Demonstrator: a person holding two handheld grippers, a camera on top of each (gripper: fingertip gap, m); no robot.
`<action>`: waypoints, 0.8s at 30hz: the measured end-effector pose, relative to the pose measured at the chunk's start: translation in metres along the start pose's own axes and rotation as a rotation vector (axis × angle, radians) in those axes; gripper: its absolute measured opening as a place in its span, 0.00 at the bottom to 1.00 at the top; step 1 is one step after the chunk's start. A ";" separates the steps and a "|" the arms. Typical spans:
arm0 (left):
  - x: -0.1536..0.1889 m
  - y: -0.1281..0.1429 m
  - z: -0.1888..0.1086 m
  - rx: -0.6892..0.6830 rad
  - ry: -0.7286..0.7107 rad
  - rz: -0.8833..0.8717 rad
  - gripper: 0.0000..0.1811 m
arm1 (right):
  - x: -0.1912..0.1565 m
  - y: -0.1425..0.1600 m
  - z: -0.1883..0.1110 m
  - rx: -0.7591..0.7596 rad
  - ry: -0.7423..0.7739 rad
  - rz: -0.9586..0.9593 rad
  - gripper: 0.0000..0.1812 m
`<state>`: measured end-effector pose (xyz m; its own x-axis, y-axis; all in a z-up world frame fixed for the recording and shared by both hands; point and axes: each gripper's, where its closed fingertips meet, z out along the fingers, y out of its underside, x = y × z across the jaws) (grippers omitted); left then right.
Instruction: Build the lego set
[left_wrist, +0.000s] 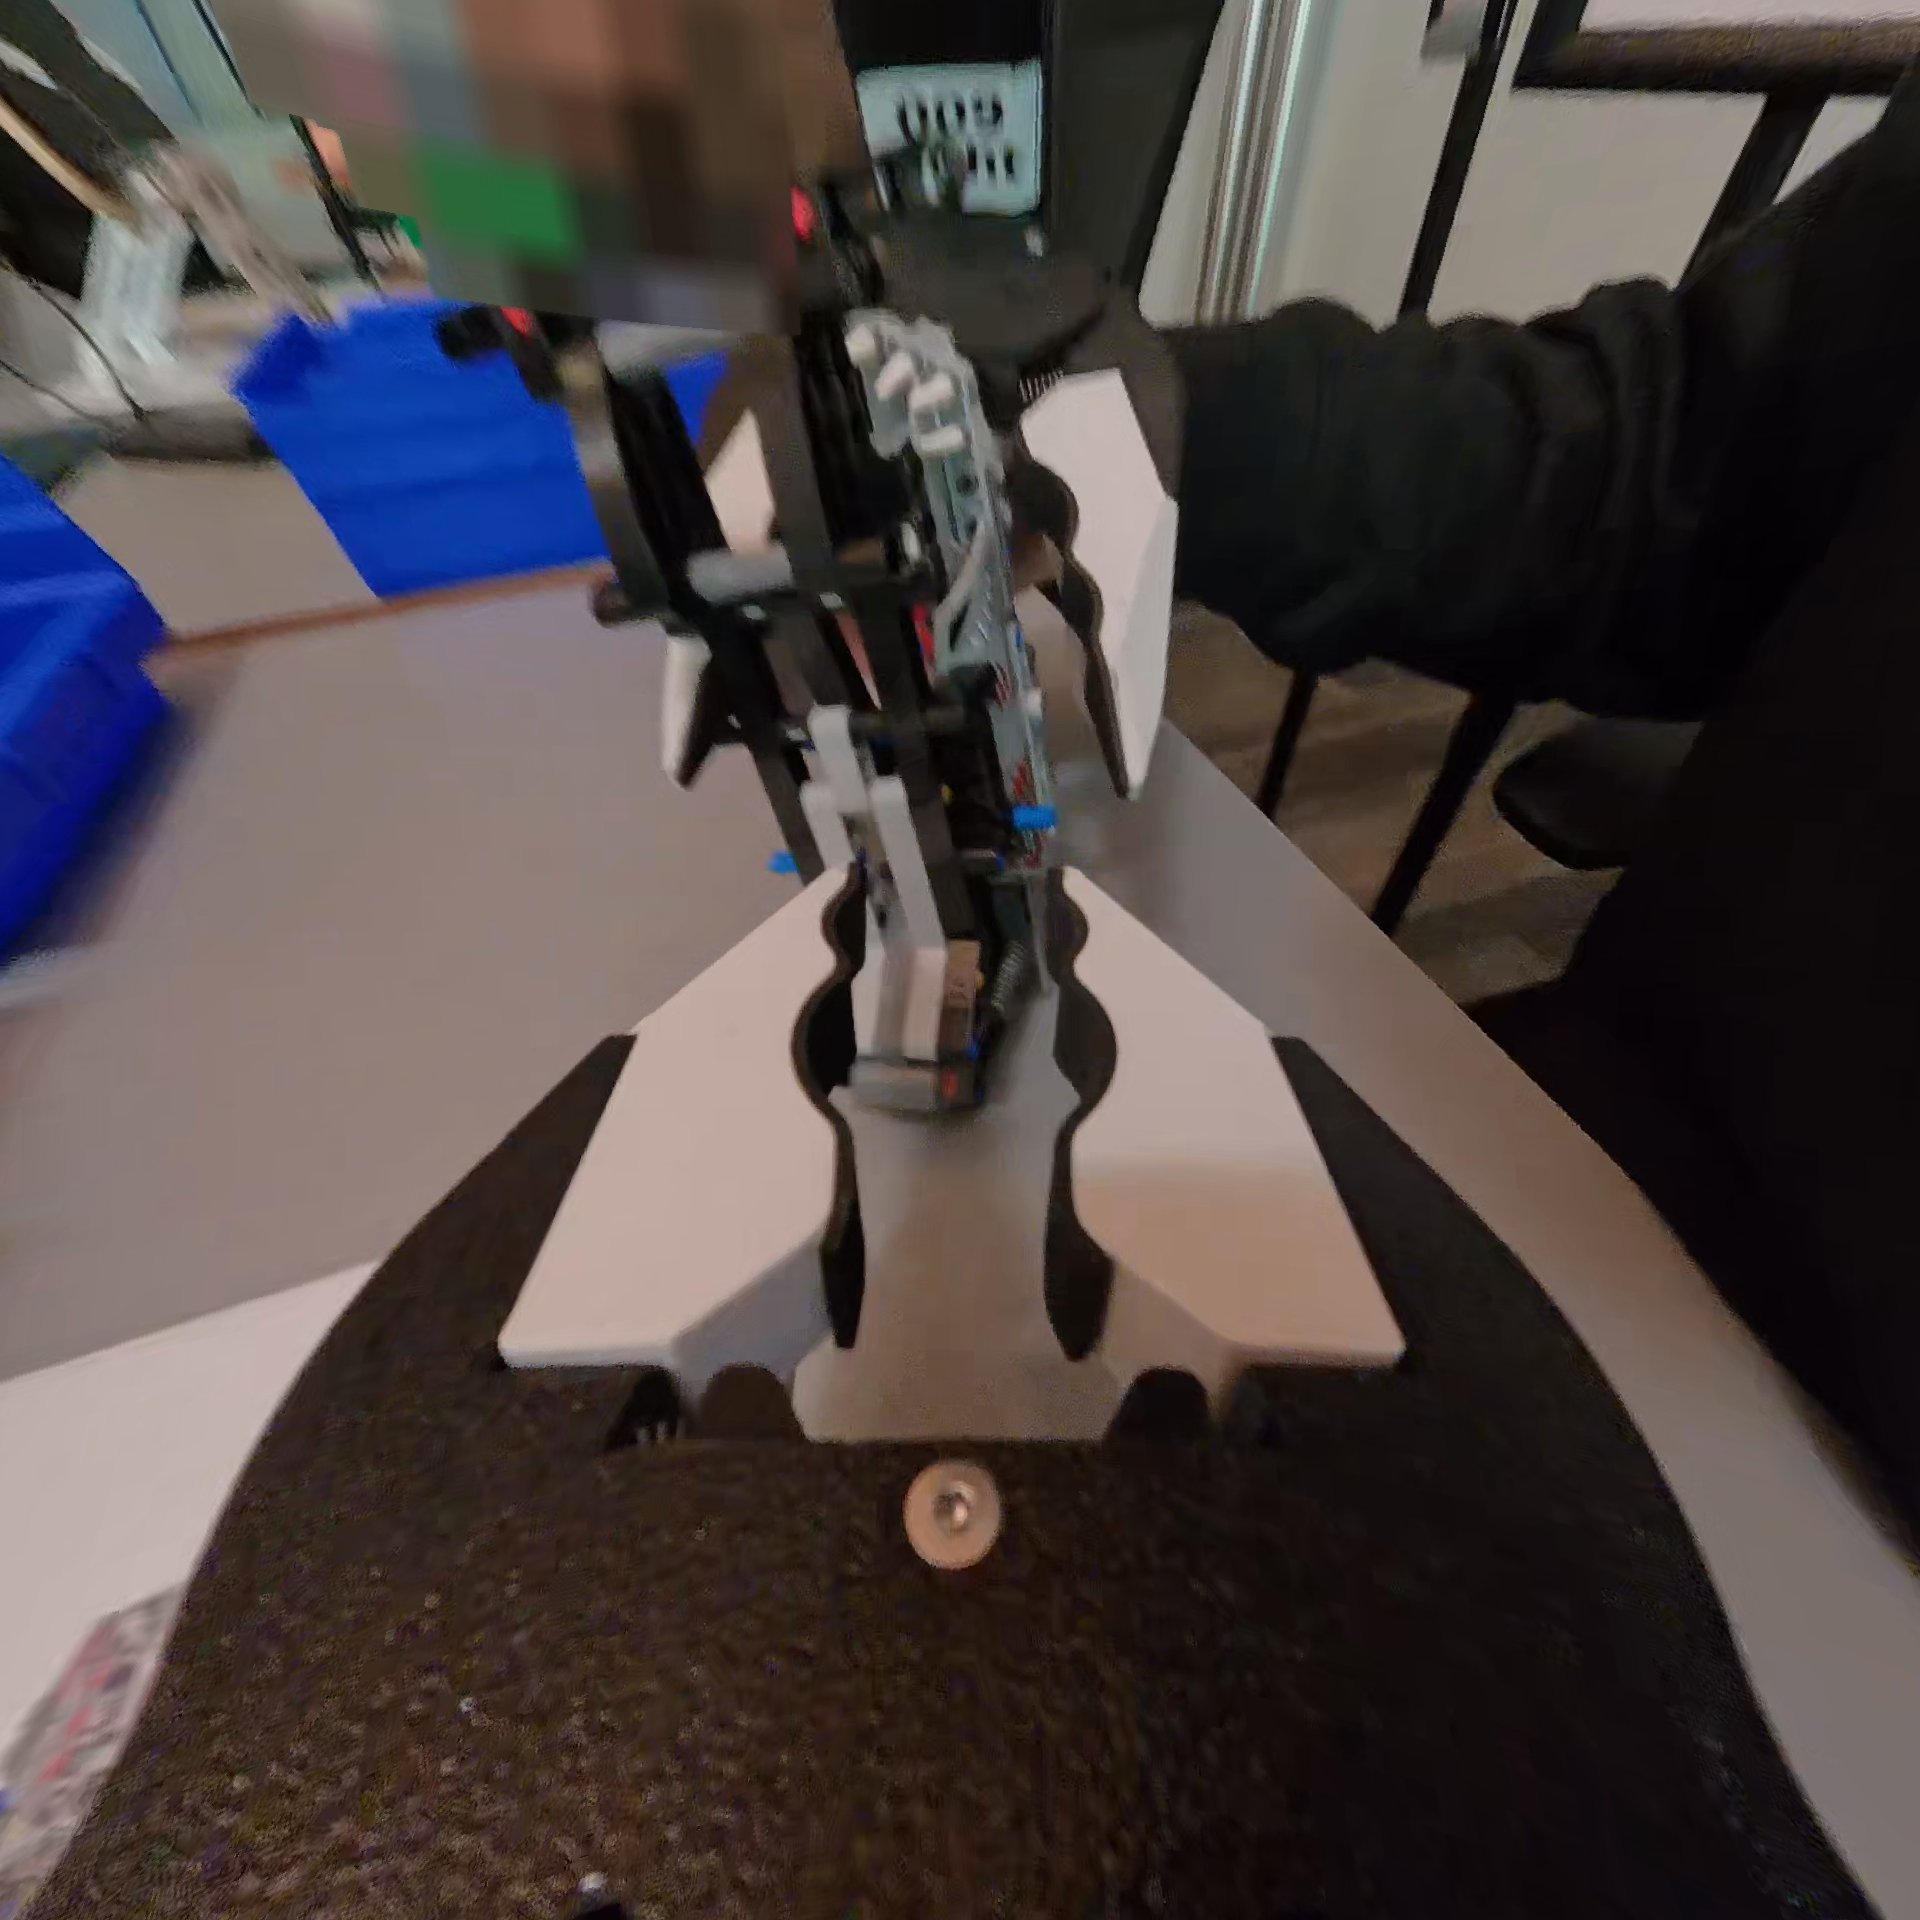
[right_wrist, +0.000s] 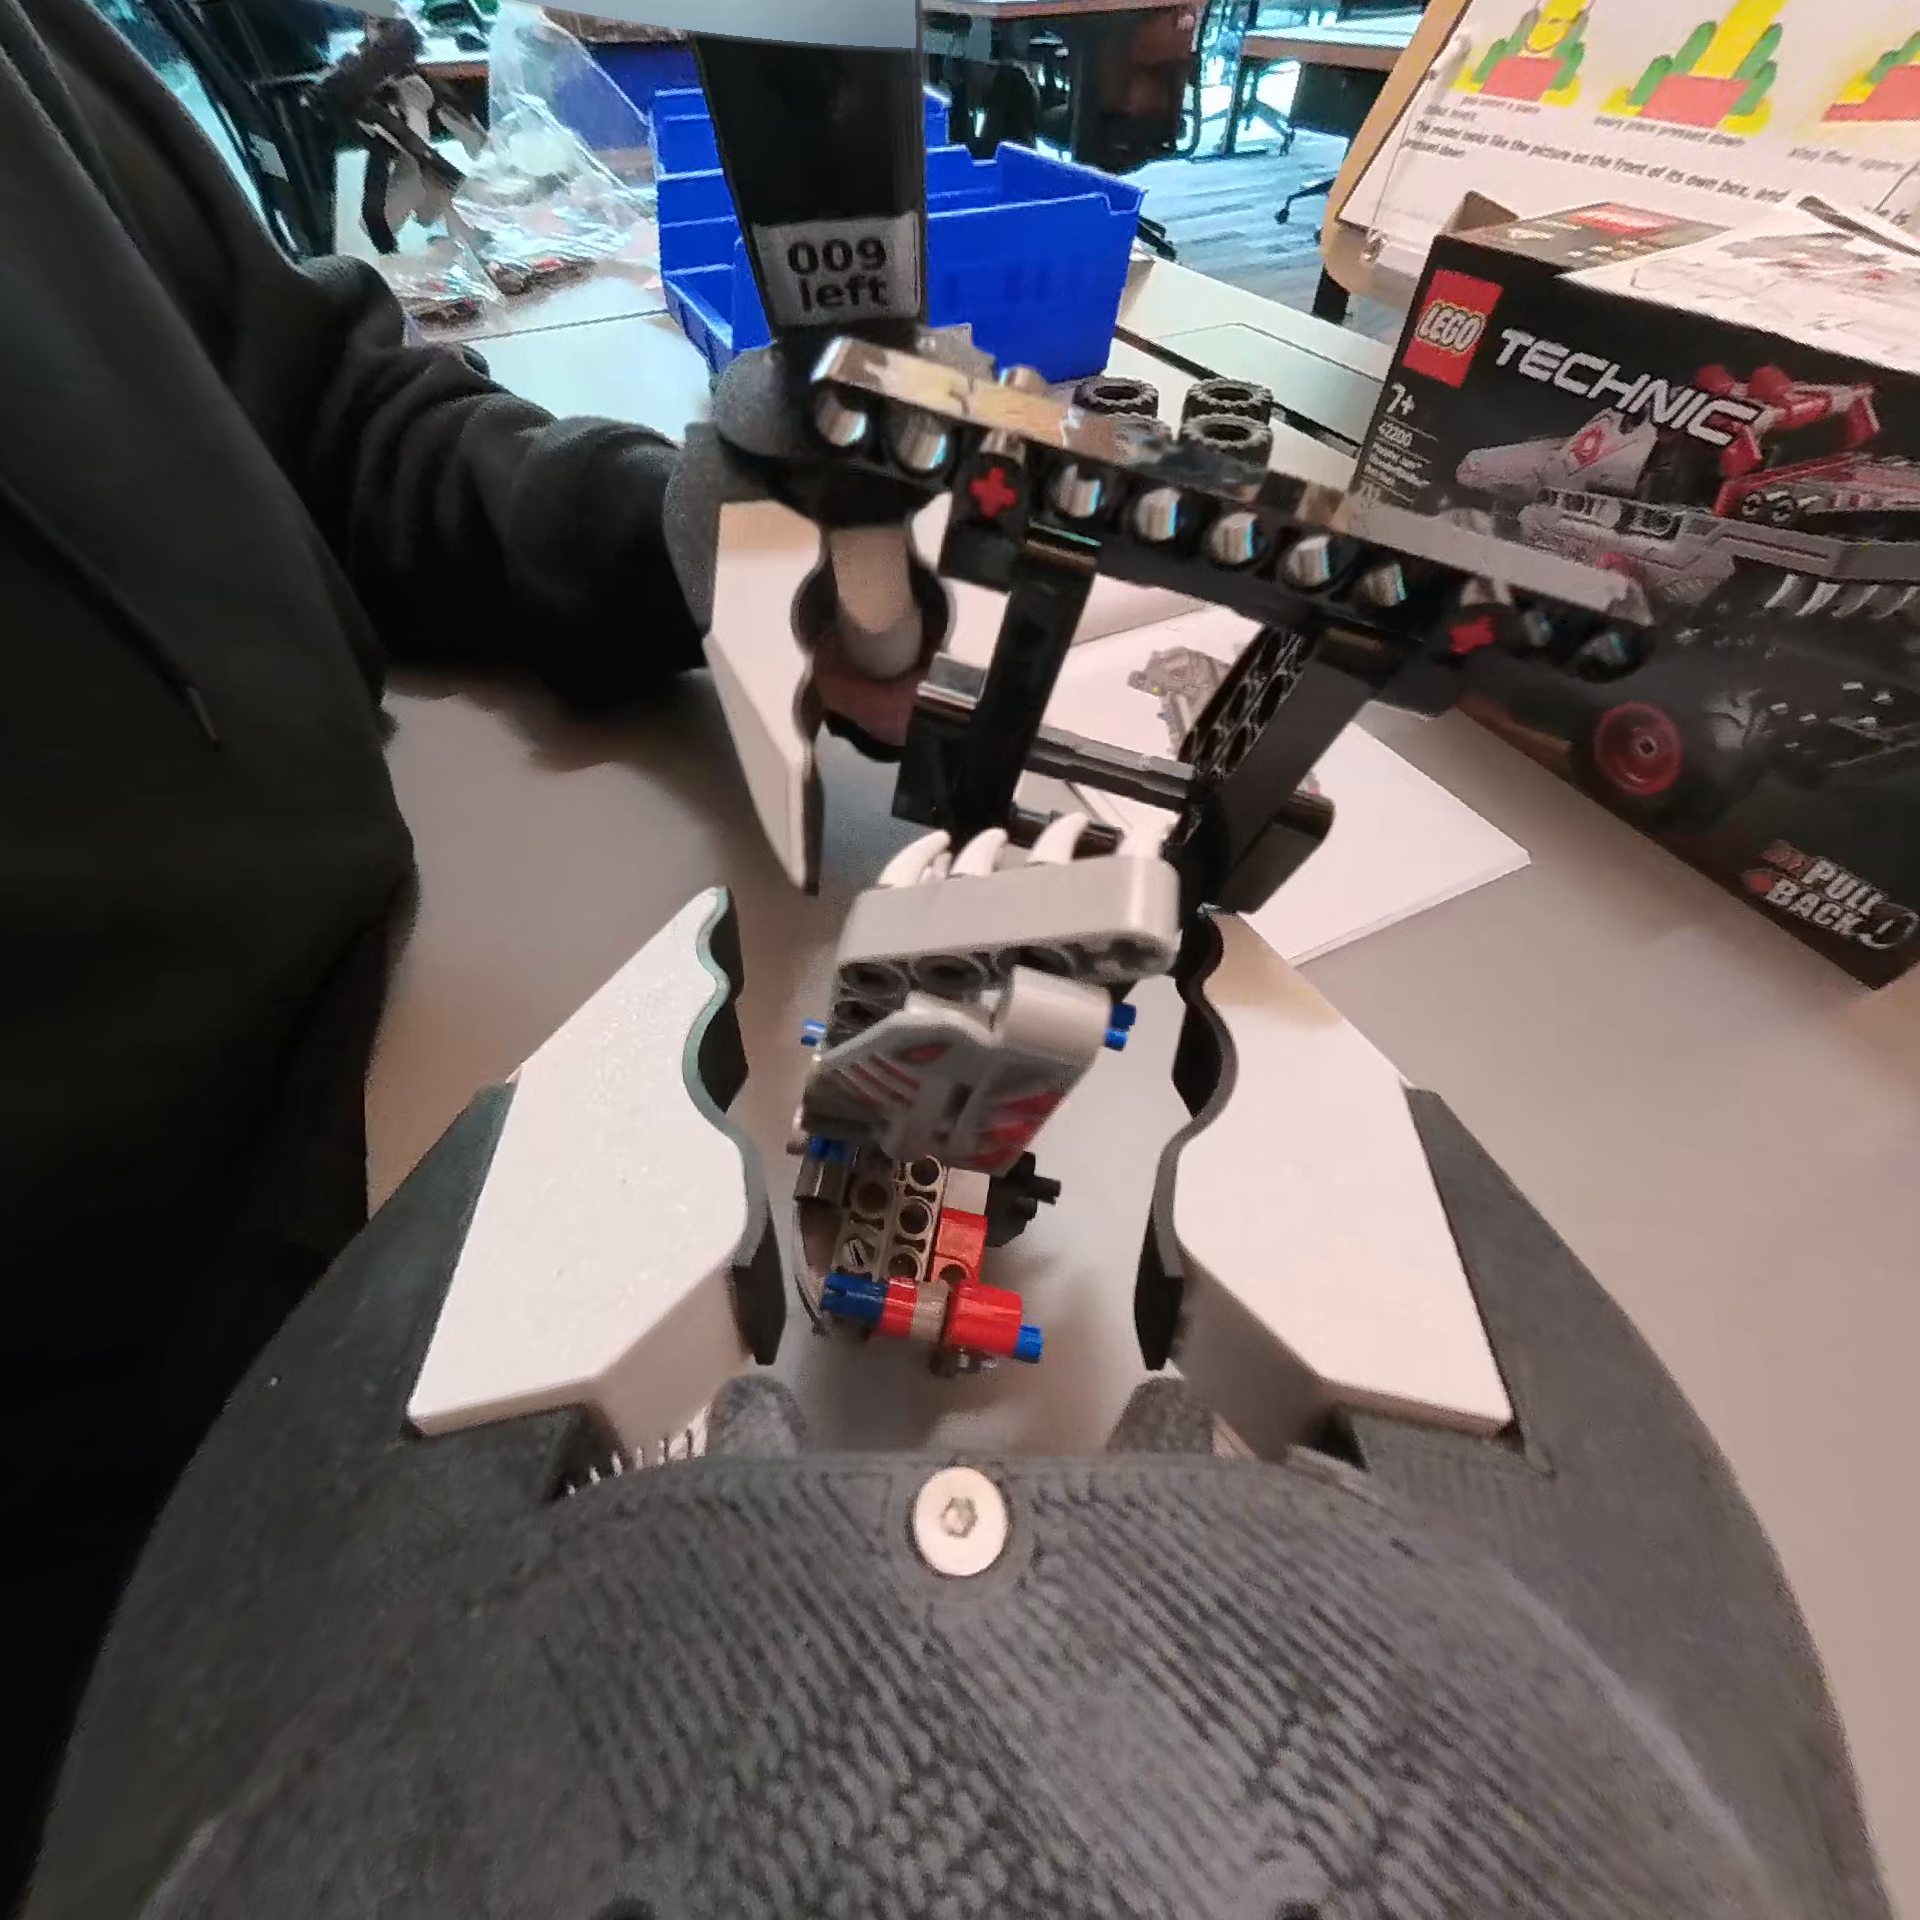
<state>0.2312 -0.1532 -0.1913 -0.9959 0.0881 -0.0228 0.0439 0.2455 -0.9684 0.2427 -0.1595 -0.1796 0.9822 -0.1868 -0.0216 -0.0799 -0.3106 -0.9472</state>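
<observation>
The lego model (left_wrist: 914, 790) is a long black frame with grey panels, white beams and blue pins, held up above the table. My left gripper (left_wrist: 951, 894) is shut on its near end. In the right wrist view the model (right_wrist: 1039, 540) runs up and away, with a grey panel and red and blue pieces nearest the camera. My right gripper (right_wrist: 961, 914) is open, its fingers either side of that grey and red end with a gap on the left. The right gripper (left_wrist: 904, 769) also shows far off in the left wrist view. The left gripper's white finger (right_wrist: 769, 748) holds the frame's far end.
The grey table (left_wrist: 416, 831) lies below. Blue bins (right_wrist: 997, 239) stand at the back. The lego box (right_wrist: 1662, 540) is at the right, with a white sheet (right_wrist: 1403, 831) beside it and black tyres (right_wrist: 1195, 405) behind the model. A person's black sleeve (right_wrist: 312, 520) is at the left. Less than 4 cm separates the two grippers' tips.
</observation>
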 end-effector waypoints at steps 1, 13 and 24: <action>0.003 0.006 0.005 -0.041 0.010 -0.023 0.18 | 0.000 0.000 -0.001 0.007 -0.001 0.001 0.45; 0.003 -0.001 0.027 -0.019 0.033 -0.119 0.17 | -0.002 0.002 -0.002 0.005 0.012 -0.015 0.44; -0.009 0.000 0.021 0.050 0.010 -0.238 0.07 | 0.005 0.015 0.005 -0.151 0.073 -0.011 0.49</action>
<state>0.2384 -0.1747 -0.1962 -0.9767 0.0430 0.2101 -0.1965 0.2127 -0.9572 0.2473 -0.1602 -0.1953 0.9686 -0.2479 0.0172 -0.0991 -0.4490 -0.8880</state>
